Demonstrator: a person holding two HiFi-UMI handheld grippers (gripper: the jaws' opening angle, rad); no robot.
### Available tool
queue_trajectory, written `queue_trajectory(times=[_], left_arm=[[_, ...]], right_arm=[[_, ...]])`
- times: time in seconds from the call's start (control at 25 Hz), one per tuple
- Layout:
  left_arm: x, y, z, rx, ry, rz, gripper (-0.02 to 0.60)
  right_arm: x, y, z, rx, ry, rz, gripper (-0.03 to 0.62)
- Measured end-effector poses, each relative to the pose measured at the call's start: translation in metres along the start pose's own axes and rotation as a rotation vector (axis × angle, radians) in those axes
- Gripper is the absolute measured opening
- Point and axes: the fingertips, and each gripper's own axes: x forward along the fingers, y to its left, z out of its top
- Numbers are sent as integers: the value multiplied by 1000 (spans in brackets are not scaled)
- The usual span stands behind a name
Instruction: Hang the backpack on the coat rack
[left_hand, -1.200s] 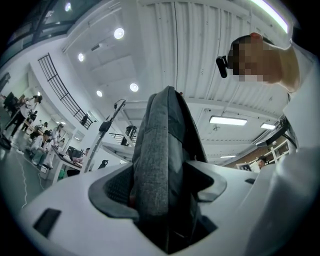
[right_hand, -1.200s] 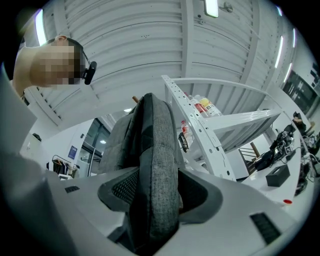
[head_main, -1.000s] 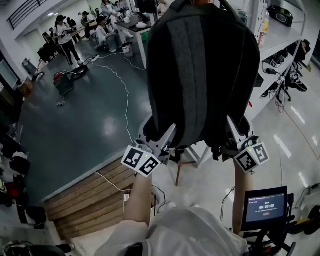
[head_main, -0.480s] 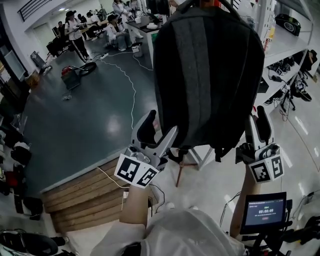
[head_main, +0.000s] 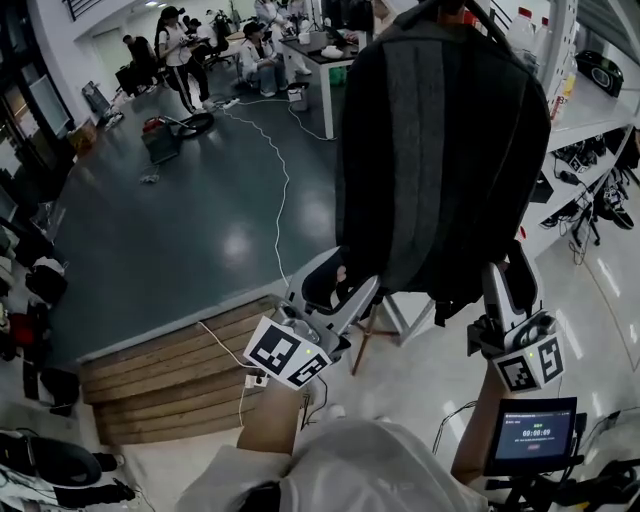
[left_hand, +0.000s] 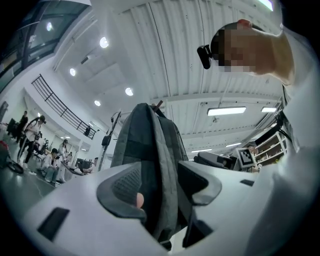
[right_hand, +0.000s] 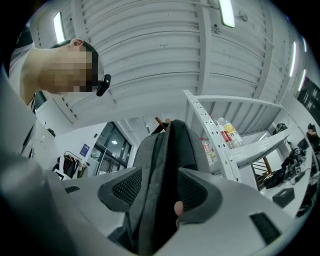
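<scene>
1. Both claws have let go: a second ago the left gripper (head_main: 355, 280) and right gripper (head_main: 507, 264) clamped the bottom corners of the backpack (head_main: 440, 150). Now they sit lower in the head view, under those corners.
2. Far left, people (head_main: 180, 40) now show at tables across the room. A pale cable (head_main: 275, 180) trails over the dark floor towards the wooden steps (head_main: 170, 380).
3. Left gripper: its jaws are closing. Its own view shows the backpack's edge (left_hand: 150, 165) standing in the gap, and neither pad presses on it.
4. Backpack: it hangs upright with its grey back panel facing the person. It sits further right in the head view than before. Its top is hooked on the coat rack (left_hand: 159, 104), whose wooden tip pokes out above the bag.
5. Right gripper: its jaws stand apart just below the bag's lower right corner. Its own view shows the bag's side seam (right_hand: 165, 175) between the pads, ungripped.
6. Right of the bag stands a white shelf (head_main: 590, 100), and below it a small screen (head_main: 530, 435) glows.
</scene>
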Motion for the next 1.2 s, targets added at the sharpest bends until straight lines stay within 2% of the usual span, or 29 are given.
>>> queue_trajectory(times=[0.12,0.2,0.4,0.64,0.76,1.2], left_arm=[[-2,-5,-9,-12,29,-7,227],[-2,-13,-13,-18,43,-27,219],[3,-26,-20,-23,73,-47,198],[2,-29,-26,-61,94,-45,98],[2,-29,-25,-90,93,-53,55],[-4,-18,-24,-59,106,9,8]], right_arm=[[-8,14,-20,12,44,-12,238],[-11,26,-32,57,64,17,159],[-10,41,-55,128,112,52,95],[-11,46,-69,143,148,51,56],[-10,49,-73,133,164,60,46],[-9,42,-70,148,129,34,44]])
